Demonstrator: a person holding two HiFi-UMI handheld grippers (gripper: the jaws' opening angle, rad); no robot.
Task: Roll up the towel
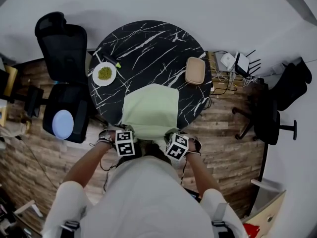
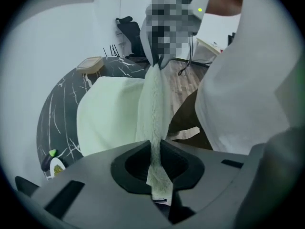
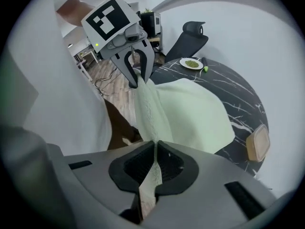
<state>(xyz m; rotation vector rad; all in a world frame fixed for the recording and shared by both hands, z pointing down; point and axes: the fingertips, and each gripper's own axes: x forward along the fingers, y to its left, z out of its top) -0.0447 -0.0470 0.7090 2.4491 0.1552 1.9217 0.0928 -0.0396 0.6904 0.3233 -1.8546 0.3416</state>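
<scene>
Wood floor [image 1: 225, 128], black office chair [image 1: 62, 48]

Towel [image 1: 151, 108] near edge behind marker cubes [image 1: 125, 143], plate [image 1: 96, 78] food [image 1: 104, 73] — too small to tell

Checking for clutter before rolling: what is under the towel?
Only the marble table shows around the towel, which lies flat there with no visible bumps. Its near edge reaches past the rim, pinched by the left gripper and right gripper. The tabletop beneath is covered.
</scene>
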